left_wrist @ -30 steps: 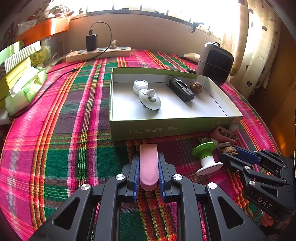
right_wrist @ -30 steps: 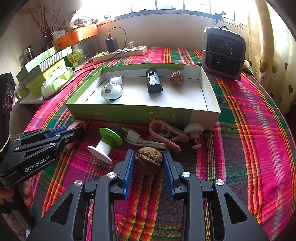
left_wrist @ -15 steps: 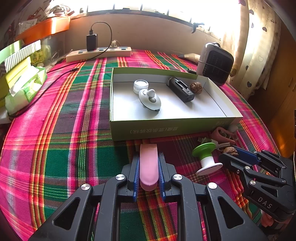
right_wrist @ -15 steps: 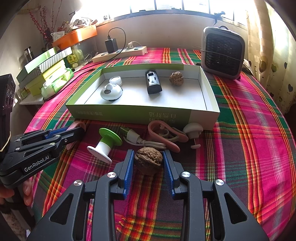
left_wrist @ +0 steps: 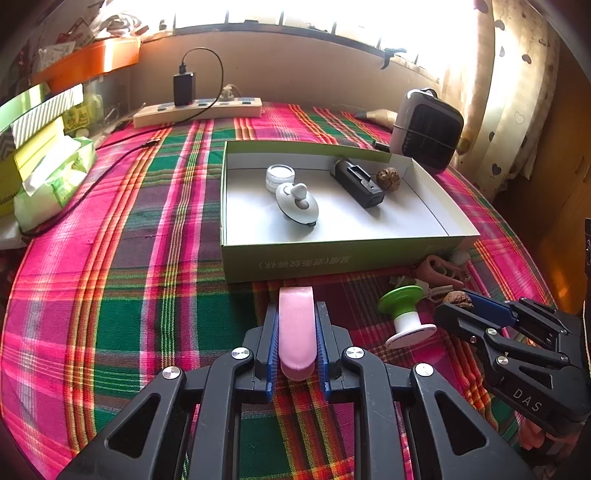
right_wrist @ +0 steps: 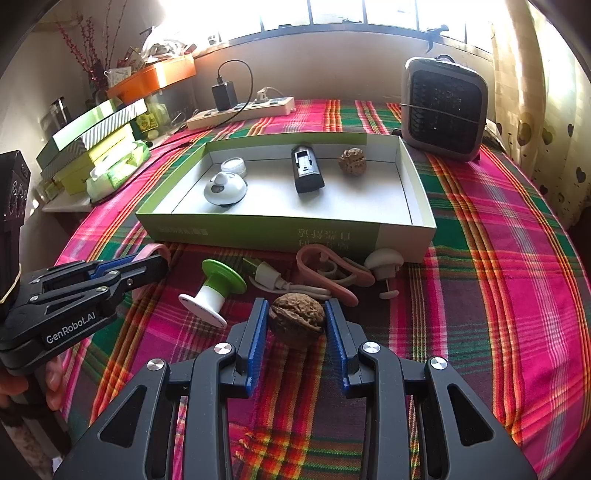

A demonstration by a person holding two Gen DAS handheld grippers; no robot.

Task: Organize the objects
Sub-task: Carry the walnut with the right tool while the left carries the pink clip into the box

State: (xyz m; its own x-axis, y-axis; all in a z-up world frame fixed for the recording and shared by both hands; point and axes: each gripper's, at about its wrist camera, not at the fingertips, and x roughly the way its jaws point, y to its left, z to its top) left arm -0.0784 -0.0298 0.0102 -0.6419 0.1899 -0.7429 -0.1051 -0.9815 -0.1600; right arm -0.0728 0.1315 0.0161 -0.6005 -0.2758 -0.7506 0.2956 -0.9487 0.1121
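Left gripper clamped on flat pink plastic clip, lower centre; right gripper clamped on wrinkled brown walnut.

Two walnuts, one green spool, one box, two grippers.

Strong daylight from the window at the back, blown out to white in both views, glare spilling onto the curtain. Plaid tablecloth below the window well lit, colours saturated. Open box casts a soft shadow toward the camera over the clutter in front of it. Heavy fisheye bending and dark vignette at corners. Shelf items left of the window look slightly soft, possibly haze.
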